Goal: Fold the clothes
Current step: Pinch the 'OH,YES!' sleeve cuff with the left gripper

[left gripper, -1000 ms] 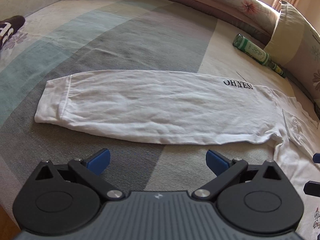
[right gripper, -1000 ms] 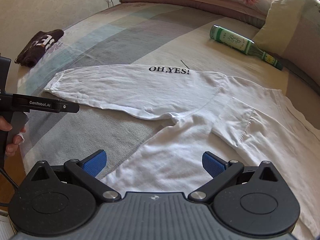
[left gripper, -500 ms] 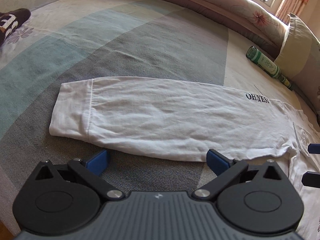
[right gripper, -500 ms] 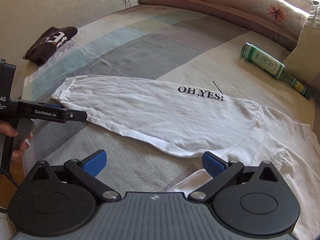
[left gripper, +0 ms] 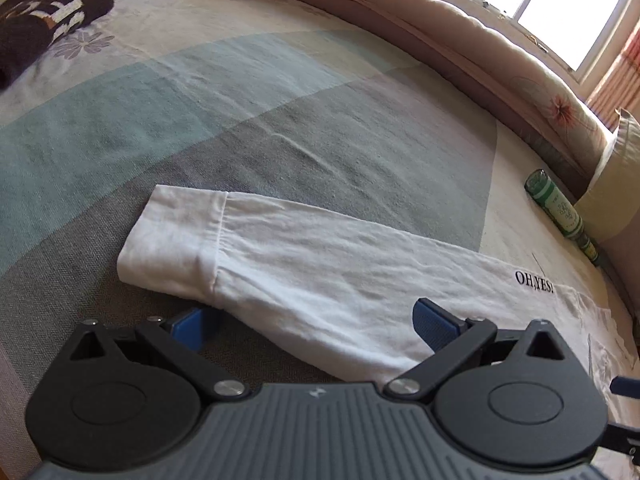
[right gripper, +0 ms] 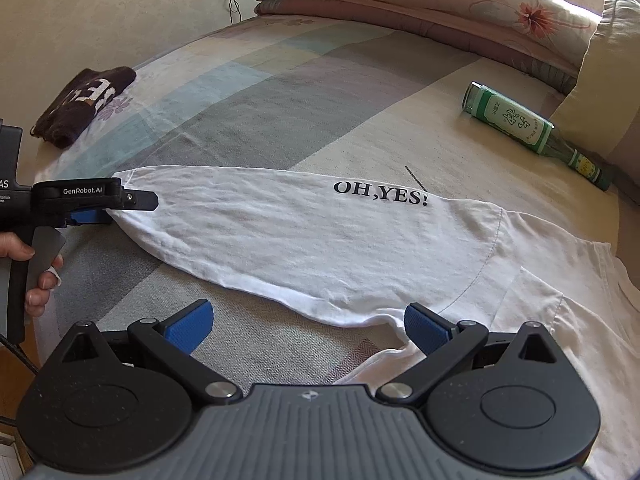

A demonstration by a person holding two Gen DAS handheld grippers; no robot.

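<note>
A white long-sleeved shirt lies flat on the bed, its sleeve [left gripper: 320, 272] stretched leftward and printed "OH,YES!" [right gripper: 380, 196] near the shoulder. My left gripper [left gripper: 316, 322] is open, low at the sleeve's near edge by the cuff [left gripper: 168, 240]; the fabric lies between its blue pads [left gripper: 436, 320]. In the right wrist view the left gripper [right gripper: 116, 208] sits at the cuff end. My right gripper [right gripper: 308, 324] is open at the armpit, where the sleeve [right gripper: 280, 240] meets the shirt body [right gripper: 560, 300]. Nothing is gripped.
A green glass bottle [right gripper: 516, 124] lies on its side at the back right, by a pillow [right gripper: 608, 80]. A dark folded garment [right gripper: 80, 104] rests at the far left corner. A folded quilt [right gripper: 420, 4] runs along the back. A person's hand [right gripper: 40, 292] holds the left gripper's handle.
Both grippers moved forward and lower toward the sleeve. The left one reached the cuff end; the right one shifted from over the shirt body to the armpit. Both stayed open.
</note>
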